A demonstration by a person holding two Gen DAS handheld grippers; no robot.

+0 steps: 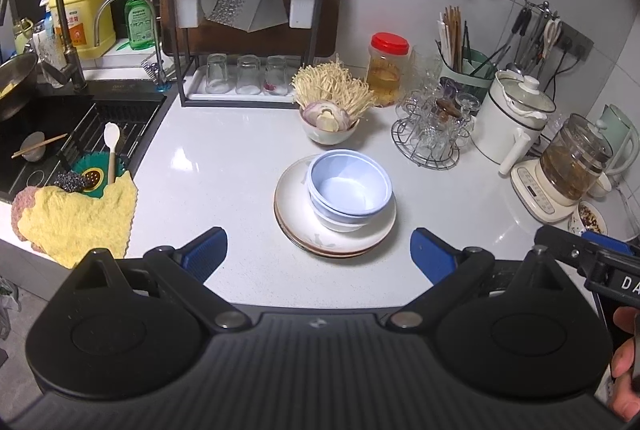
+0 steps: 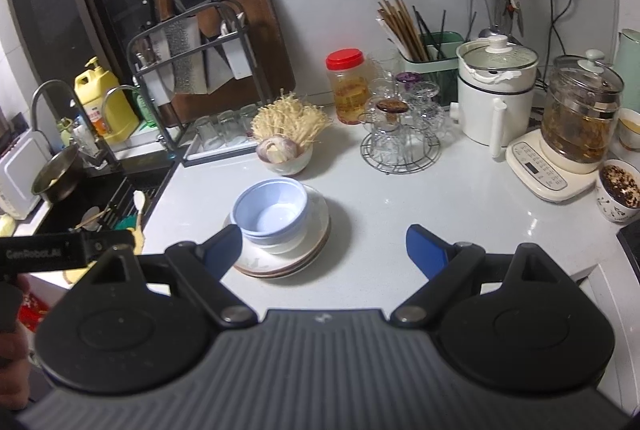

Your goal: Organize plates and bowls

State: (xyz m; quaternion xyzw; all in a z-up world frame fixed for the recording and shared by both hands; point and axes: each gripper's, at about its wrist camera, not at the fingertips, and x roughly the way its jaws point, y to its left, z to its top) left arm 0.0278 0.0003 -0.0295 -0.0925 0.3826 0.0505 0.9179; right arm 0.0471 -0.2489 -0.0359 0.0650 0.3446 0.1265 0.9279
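A stack of cream plates (image 1: pixel 340 242) lies on the white counter (image 1: pixel 224 170). Nested light-blue bowls (image 1: pixel 350 186) sit on the plates, over a white bowl. The stack also shows in the right wrist view: plates (image 2: pixel 296 258), bowls (image 2: pixel 272 214). My left gripper (image 1: pixel 318 250) is open and empty, just in front of the stack. My right gripper (image 2: pixel 324 246) is open and empty, to the right of the stack, its left fingertip near the plates' rim.
A bowl of enoki mushrooms and onion (image 1: pixel 330 126) stands behind the stack. A glass rack (image 1: pixel 434 134), white pot (image 1: pixel 512 118) and glass kettle (image 1: pixel 568 166) stand right. The sink (image 1: pixel 72 138), a yellow cloth (image 1: pixel 76 222) and a knife rack (image 1: pixel 244 22) are left.
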